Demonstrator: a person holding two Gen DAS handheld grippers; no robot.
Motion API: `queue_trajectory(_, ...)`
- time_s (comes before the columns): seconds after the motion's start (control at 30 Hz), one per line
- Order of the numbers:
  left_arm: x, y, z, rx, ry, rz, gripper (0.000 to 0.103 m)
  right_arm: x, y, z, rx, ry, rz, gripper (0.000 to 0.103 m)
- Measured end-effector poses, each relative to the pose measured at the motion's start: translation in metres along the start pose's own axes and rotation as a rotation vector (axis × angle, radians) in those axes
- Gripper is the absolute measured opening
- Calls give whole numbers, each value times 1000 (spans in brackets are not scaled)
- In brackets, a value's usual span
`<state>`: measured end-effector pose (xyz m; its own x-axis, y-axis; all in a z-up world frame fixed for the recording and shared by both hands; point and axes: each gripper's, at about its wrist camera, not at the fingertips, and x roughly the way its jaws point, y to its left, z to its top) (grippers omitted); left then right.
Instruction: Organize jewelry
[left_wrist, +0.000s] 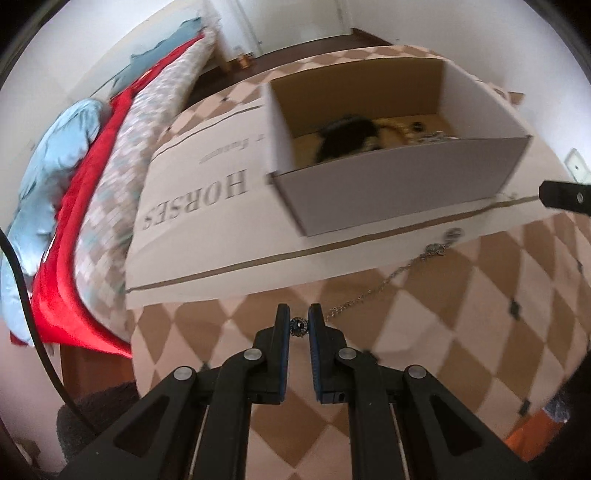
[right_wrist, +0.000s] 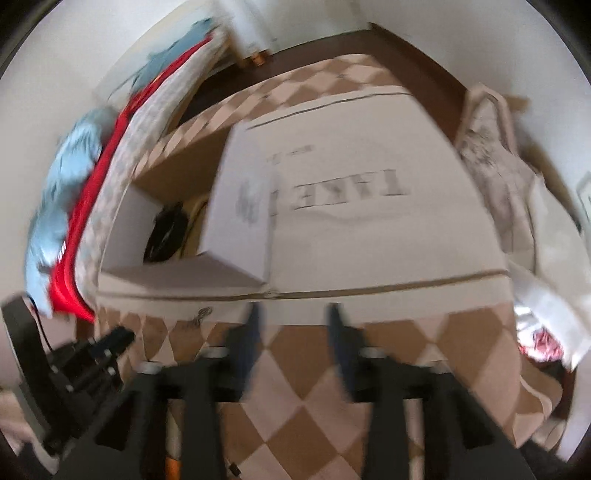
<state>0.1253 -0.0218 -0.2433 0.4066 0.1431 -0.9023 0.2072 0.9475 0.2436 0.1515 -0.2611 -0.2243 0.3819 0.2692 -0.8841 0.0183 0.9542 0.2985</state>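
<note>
White walls and a dark floor frame a counter (left_wrist: 424, 354) covered in a tan-and-cream diamond-check cloth, with a big flat white cardboard sheet (left_wrist: 207, 206) printed in grey capital letters lying across it. On that sheet, in the upper middle of the left wrist view, stands an open white cardboard box (left_wrist: 402, 192) with a brown inside; a dark blurred object and a few small pale and metallic bits lie on its floor, too smeared to name.

At the lower centre of the left wrist view the left claw (left_wrist: 299, 325) is clamped on a small round silver ornament with a dark centre (left_wrist: 299, 325), its pads pressing on either side of it. From just right of that claw a thin silver chain (left_wrist: 384, 284) runs up and to the right over the checked cloth, ending in a cluster of small charms at the edge of the white sheet, near the box's front wall.

In the right wrist view, which is heavily blurred, the right claw (right_wrist: 293, 325) at lower centre has its jaws standing apart with nothing between them, over the near edge of the white sheet. The same box sits left of centre there, and the left tool shows at the lower left edge.

Along the left edge of both views runs a bed (left_wrist: 122, 192) with a checked mattress, a red blanket (left_wrist: 74, 258) and pale blue bedding (left_wrist: 48, 177).
</note>
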Motion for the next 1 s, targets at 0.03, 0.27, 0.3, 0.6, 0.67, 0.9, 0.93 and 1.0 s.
queue_trajectory(0.03,1,4,-1,-10,4,2,7,3,6,0,-21,-2,-11,56)
queue_trajectory(0.27,1,14,0,-27,2,-4,7,28,27,4,-78,3,-47,56)
queue_trajectory(0.3,1,14,0,-27,1,-5,7,31,29,4,-83,3,-49,56)
queue_trajectory(0.6,-12,11,6,-26,-22,-28,7,36,32,-5,-106,-16,-49,4)
queue_trajectory(0.67,-20,10,9,-28,-31,-44,7,26,28,-5,-86,-36,-31,3)
queue_trajectory(0.9,-56,8,19,-32,-76,-156,7,-9,21,-5,-46,-95,7,3)
queue_trajectory(0.93,-61,8,21,-29,-85,-161,7,-11,20,-5,-42,-99,9,3)
queue_trajectory(1.0,-73,8,25,-30,-107,-177,7,-15,17,-5,-30,-110,10,3)
